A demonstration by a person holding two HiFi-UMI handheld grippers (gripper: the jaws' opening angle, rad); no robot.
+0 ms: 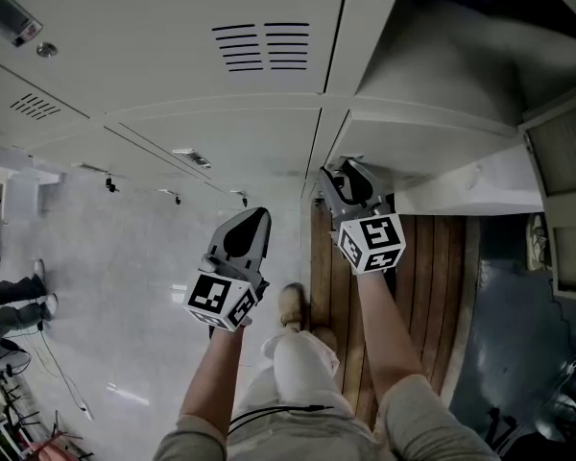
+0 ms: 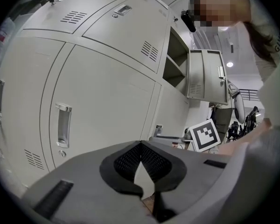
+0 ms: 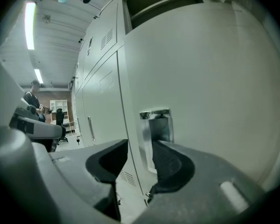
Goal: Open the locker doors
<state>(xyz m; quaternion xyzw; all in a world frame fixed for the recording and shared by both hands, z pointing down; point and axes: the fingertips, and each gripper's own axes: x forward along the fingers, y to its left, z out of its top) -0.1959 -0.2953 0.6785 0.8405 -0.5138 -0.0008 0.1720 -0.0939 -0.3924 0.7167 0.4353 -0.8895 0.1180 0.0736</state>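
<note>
Most doors of the locker bank (image 1: 173,75) are closed; one compartment (image 1: 461,65) up and to the right already stands open. The job now sits at a low door (image 3: 210,87) just below it, next to the person's right leg.

The right claw (image 3: 139,146) has its jaws apart and empty. They straddle that door's free edge, with the recessed handle (image 3: 157,125) just ahead of the right pad; I cannot tell whether anything touches. The left claw (image 2: 141,146) has its jaws together on nothing and hangs back from another closed door, whose handle (image 2: 63,124) lies well off to its left.

The likely failure is the grip. The pull is a shallow metal recess, so a pad that stays on the flat sheet or only catches the lip would probably slide off when pulled. If the door is latched or locked, a hard tug would likely jolt the bank instead of opening it. A door that does swing could hit the leg or the left claw, both near.

The person stands on a slatted wooden platform (image 1: 413,277). A pale floor (image 1: 125,286) lies to the left, with loose cables (image 1: 58,373), under strip lights.
</note>
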